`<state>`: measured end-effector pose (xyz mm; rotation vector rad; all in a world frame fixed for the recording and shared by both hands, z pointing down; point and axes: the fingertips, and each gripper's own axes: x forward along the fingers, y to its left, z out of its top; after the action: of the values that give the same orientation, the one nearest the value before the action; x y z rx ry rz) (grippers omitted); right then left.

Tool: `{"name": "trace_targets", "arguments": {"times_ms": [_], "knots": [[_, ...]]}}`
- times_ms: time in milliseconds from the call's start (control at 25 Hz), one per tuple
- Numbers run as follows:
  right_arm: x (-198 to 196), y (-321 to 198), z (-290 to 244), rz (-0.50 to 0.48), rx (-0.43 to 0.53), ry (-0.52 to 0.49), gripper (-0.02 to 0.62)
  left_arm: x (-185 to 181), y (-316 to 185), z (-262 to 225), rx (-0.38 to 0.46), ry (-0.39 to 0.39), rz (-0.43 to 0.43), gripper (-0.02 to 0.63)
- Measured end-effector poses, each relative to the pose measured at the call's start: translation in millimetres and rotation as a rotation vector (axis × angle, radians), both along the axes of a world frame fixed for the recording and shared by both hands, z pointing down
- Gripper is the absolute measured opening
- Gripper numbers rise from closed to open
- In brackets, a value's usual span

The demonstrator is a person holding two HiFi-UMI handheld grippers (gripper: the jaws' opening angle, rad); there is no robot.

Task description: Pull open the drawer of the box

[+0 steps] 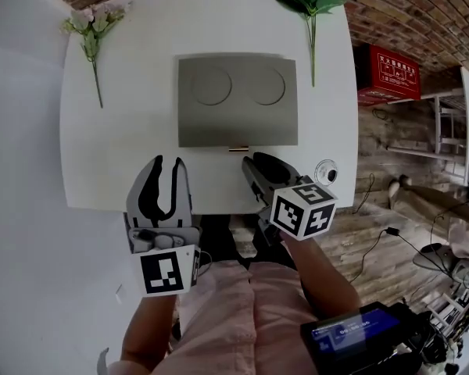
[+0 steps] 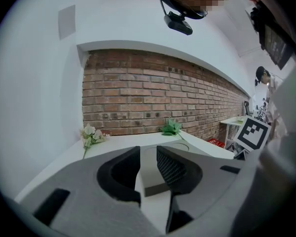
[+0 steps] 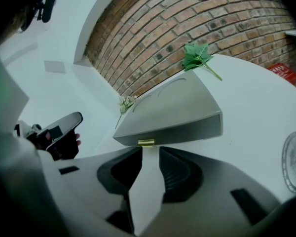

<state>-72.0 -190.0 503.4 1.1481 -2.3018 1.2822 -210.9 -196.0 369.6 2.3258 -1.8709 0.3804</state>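
Note:
A flat grey box (image 1: pixel 237 100) with two round marks on its lid lies mid-table on the white table (image 1: pixel 117 147). A small brass drawer handle (image 1: pixel 238 149) sticks out of its near face. The drawer sits flush in the box. My right gripper (image 1: pixel 250 164) is turned on its side just short of the handle, open and empty. In the right gripper view the handle (image 3: pixel 146 142) sits straight ahead of the right gripper (image 3: pixel 150 154), apart from it. My left gripper (image 1: pixel 166 164) is open over the table's near edge, left of the box; the box's corner (image 2: pixel 155 184) shows through its gap.
A pink-white flower sprig (image 1: pixel 94 33) lies at the far left of the table and a green leafy sprig (image 1: pixel 313 6) at the far right. A small round clear object (image 1: pixel 326 172) sits near the front right corner. A red crate (image 1: pixel 387 73) stands on the floor beyond the right edge.

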Motion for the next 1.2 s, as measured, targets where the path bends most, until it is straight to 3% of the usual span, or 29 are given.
{"name": "trace_targets", "arguments": {"times_ms": [680, 920, 1200], "knots": [[-20.6, -15.0, 3.2, -0.05, -0.155, -0.124, 0.129, -29.7, -8.5, 6.0, -0.011, 0.022, -0.055, 0.108], [-14.3, -15.4, 8.6, -0.056, -0.23, -0.207, 0.068, -30.0, -11.7, 7.8, -0.012, 0.023, -0.049, 0.107], [-18.3, -11.0, 11.0, -0.06, -0.277, -0.287, 0.049, -30.0, -13.6, 7.7, -0.008, 0.026, -0.043, 0.107]]}}
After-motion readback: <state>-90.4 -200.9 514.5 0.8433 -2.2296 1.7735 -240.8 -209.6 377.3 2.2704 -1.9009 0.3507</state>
